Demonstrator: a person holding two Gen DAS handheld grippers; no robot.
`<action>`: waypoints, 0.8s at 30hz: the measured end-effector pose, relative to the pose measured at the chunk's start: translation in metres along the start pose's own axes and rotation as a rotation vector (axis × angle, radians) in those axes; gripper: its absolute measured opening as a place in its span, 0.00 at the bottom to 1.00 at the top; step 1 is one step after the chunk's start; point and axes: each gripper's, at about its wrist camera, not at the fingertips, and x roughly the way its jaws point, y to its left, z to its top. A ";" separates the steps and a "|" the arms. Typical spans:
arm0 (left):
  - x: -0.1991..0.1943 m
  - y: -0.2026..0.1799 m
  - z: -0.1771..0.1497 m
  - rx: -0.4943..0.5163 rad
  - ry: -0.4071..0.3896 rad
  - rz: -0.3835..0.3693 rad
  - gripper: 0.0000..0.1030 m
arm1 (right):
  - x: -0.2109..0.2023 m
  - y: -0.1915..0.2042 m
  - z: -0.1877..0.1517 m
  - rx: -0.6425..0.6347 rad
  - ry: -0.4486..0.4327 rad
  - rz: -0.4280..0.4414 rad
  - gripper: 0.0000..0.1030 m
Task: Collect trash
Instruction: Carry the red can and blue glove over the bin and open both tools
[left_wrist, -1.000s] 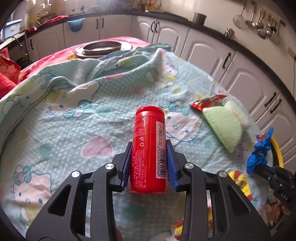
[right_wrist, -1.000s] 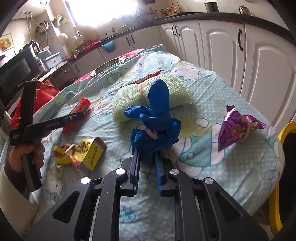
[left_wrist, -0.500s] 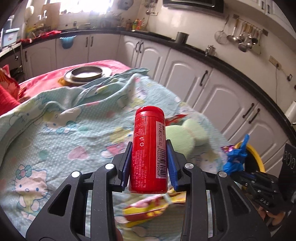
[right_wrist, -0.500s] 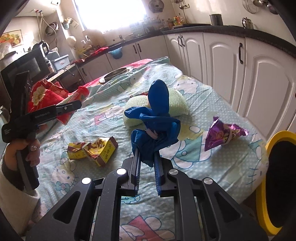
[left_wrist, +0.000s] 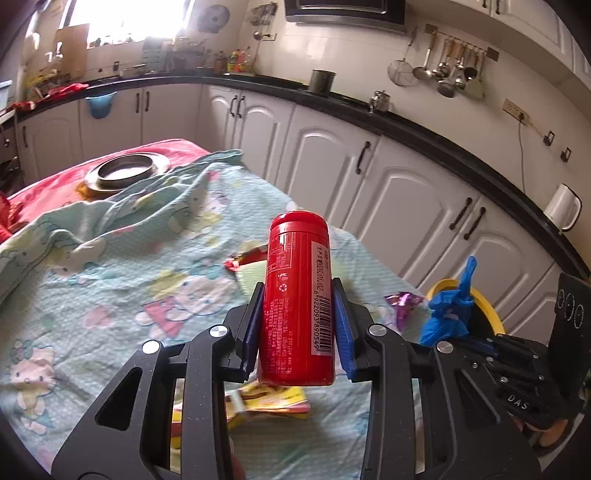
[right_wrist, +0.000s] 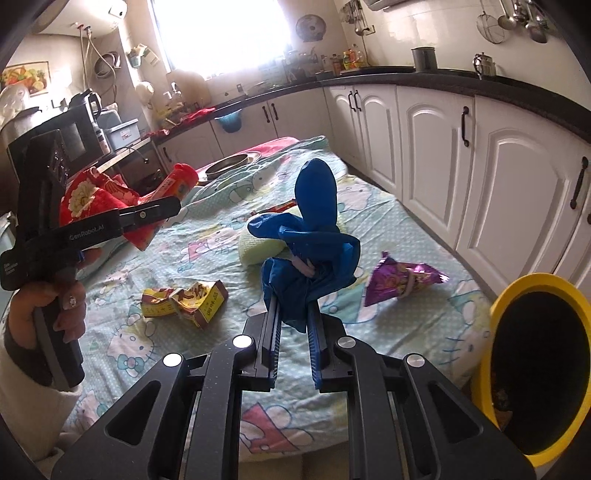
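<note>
Left gripper (left_wrist: 297, 326) fingers clamped on red can (left_wrist: 298, 295), right gripper (right_wrist: 293, 338) fingers clamped on blue bag (right_wrist: 308, 243), both above desk (right_wrist: 406, 325), beside yellow bin (right_wrist: 535, 365)

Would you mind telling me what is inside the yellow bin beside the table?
The yellow bin looks mostly dark inside; only a few small scraps show near its lower rim. Anything deeper is lost in shadow.

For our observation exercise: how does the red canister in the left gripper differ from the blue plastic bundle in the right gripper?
The red canister is rigid, cylindrical and labelled; the blue plastic bundle is soft, crumpled and plain. The canister keeps its fingers wide apart; the bundle's fingers are nearly together. Both are held clear of the bedsheet.
</note>
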 end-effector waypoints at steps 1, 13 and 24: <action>0.001 -0.004 0.000 0.006 -0.002 -0.005 0.26 | -0.003 -0.001 -0.001 0.002 -0.002 -0.002 0.13; 0.009 -0.052 0.001 0.057 -0.007 -0.072 0.26 | -0.035 -0.037 -0.005 0.049 -0.050 -0.068 0.13; 0.020 -0.092 0.004 0.095 0.000 -0.134 0.26 | -0.062 -0.075 -0.011 0.123 -0.096 -0.133 0.13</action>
